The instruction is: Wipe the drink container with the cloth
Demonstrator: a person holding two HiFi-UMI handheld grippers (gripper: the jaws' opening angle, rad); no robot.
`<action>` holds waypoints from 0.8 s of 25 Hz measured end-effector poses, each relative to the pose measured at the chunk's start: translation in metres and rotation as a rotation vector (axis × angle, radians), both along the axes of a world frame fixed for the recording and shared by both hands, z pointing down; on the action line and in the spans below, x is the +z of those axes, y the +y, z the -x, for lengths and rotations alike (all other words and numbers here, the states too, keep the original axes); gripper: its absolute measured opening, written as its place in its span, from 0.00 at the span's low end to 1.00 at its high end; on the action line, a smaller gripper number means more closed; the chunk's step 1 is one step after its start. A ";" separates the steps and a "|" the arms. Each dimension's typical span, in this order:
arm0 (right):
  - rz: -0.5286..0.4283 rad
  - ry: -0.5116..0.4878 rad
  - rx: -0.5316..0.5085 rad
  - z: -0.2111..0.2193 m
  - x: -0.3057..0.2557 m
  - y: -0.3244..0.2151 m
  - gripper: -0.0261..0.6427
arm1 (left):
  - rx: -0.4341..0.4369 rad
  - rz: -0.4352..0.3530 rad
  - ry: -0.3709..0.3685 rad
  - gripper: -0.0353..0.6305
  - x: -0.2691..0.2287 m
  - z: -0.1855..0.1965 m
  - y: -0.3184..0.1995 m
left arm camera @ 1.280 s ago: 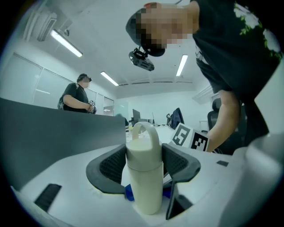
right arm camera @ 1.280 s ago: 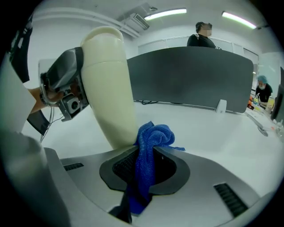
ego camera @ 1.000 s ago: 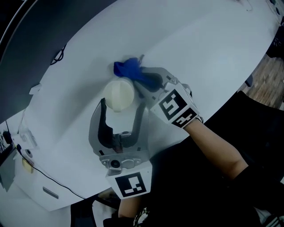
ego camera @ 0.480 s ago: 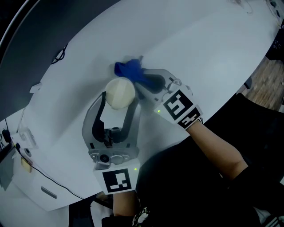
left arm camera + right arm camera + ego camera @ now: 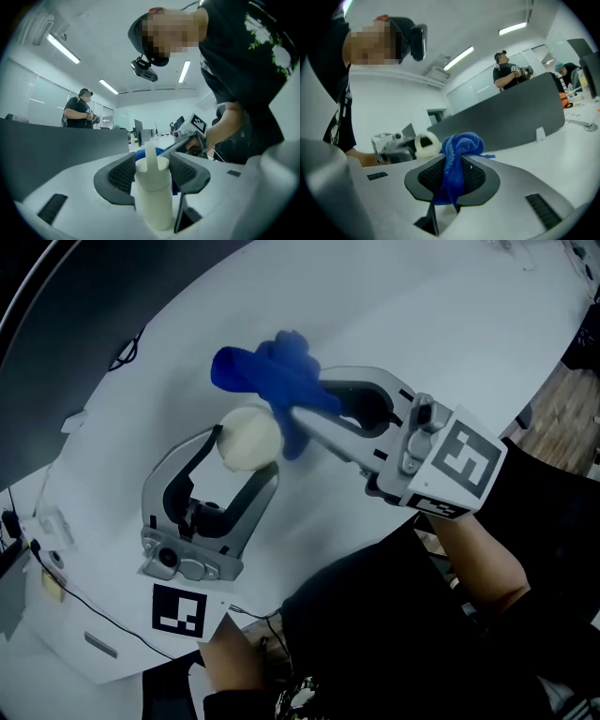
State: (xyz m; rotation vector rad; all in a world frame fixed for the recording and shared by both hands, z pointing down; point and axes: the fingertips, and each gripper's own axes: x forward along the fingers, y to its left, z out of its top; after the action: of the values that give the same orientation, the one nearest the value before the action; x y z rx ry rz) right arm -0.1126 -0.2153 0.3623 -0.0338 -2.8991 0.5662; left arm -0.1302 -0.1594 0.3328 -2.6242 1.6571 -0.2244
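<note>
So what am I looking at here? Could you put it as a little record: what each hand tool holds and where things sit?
surface: white table
drink container: cream bottle with a spout on top, standing between the left gripper's pads
left gripper: closed on the drink container's sides
right gripper: clamped on the cloth
cloth: blue, bunched up, beside the drink container's top; whether they touch cannot be told
background: a person stands behind a dark partition
</note>
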 end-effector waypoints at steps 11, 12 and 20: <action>-0.155 0.511 -0.072 0.001 0.134 0.019 0.11 | -0.021 -0.008 0.027 0.38 0.000 0.002 -0.001; -0.187 0.533 -0.077 0.001 0.136 0.019 0.11 | -0.045 0.010 0.008 0.38 0.001 0.003 -0.002; -0.219 0.521 -0.059 0.002 0.136 0.017 0.12 | -0.455 0.060 -0.012 0.53 0.002 0.000 0.012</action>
State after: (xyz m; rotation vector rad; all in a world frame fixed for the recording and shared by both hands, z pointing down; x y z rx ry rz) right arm -0.1143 -0.1984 0.4985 0.0505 -2.4226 0.2023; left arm -0.1299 -0.1475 0.3352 -2.2364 2.2524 -0.3011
